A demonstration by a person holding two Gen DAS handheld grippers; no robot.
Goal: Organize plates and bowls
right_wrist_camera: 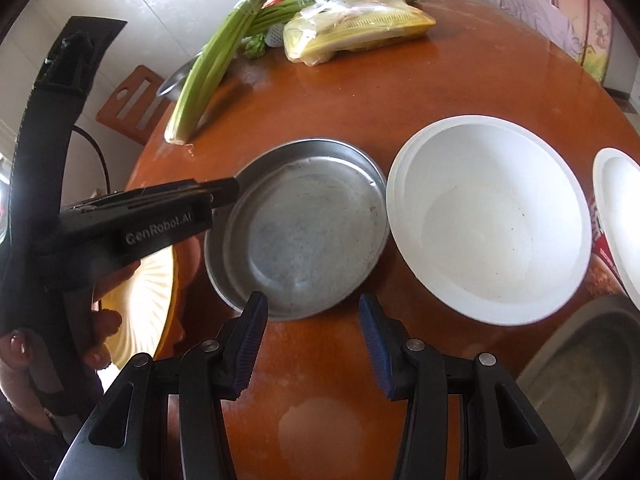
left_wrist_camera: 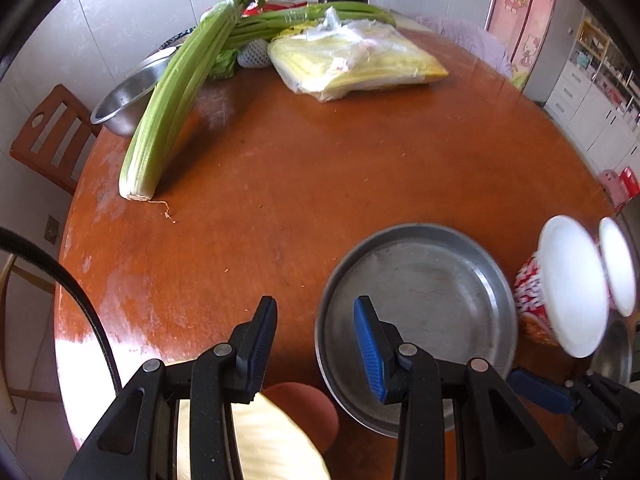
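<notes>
The round shallow grey metal plate (right_wrist_camera: 300, 226) lies flat on the brown wooden table (right_wrist_camera: 460, 92), just beside the white ceramic bowl (right_wrist_camera: 488, 220). It looks light, stiff and slippery, so I would pinch its thin raised rim. The left gripper (left_wrist_camera: 316, 344) straddles that rim and the right gripper (right_wrist_camera: 314, 344) hovers near its front edge, both half-open and empty.

Bright daylight, glare on glossy table (left_wrist_camera: 280, 200), fisheye-bent edges, dark corners

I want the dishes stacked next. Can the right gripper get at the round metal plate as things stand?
Probably yes. The right gripper is open and empty just short of the round metal plate's near rim, with only bare table between them.
</notes>
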